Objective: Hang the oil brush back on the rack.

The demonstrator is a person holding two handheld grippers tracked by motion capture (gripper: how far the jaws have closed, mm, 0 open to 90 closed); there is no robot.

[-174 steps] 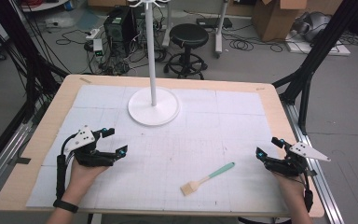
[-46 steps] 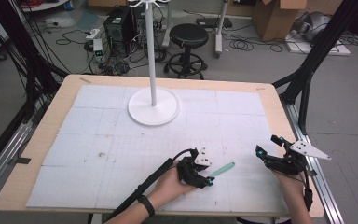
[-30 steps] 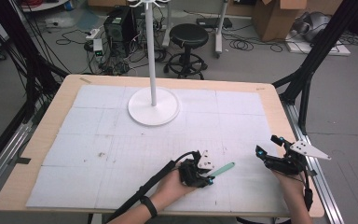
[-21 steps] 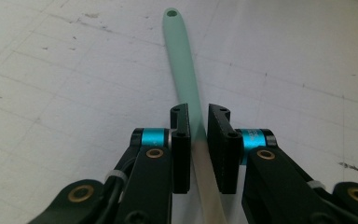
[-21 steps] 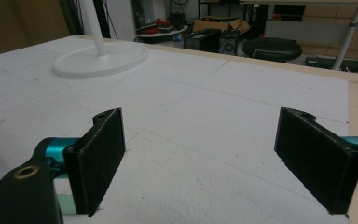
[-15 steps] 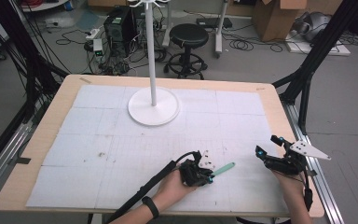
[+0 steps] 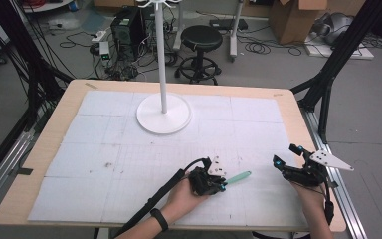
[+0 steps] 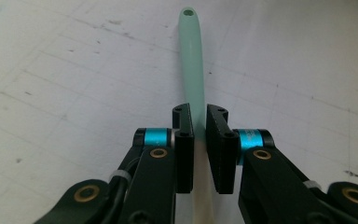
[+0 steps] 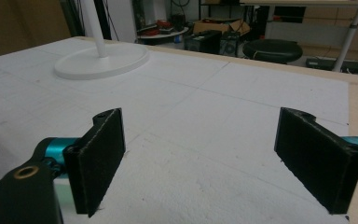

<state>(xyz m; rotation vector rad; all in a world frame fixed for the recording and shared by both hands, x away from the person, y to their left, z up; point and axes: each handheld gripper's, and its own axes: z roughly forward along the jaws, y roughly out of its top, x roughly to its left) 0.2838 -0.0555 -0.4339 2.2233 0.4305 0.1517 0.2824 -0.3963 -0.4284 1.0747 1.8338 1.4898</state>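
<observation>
We have the left gripper (image 7: 218, 185) down at the near middle of the table (image 7: 49, 149), its jaws clamped on the brush (image 7: 238, 177). In the left gripper view the jaws pinch the brush (image 8: 192, 70) about where the green handle meets the pale part; the green end with its hole points away from us, and the pale end runs back under the gripper. The brush looks to lie flat on the white mat (image 7: 129, 164), not yet lifted, though we cannot tell for sure from above.

The right gripper (image 7: 291, 167) rests near the right edge, well apart from the brush. Its jaws stand wide apart with nothing between them; in the right gripper view we see bare mat and the stand (image 9: 101, 58) beyond.

Progress, as we judge it: the reach and the grasp are done. Lifting and carrying the brush are left. The stand (image 7: 163, 109) at the far middle may be the target, but that is a guess.

Against the earliest frame: the left gripper has crossed from the left side of the table to the brush. Over the last second and a half it has settled and closed on it. The brush has barely shifted, and the right gripper has not moved.
</observation>
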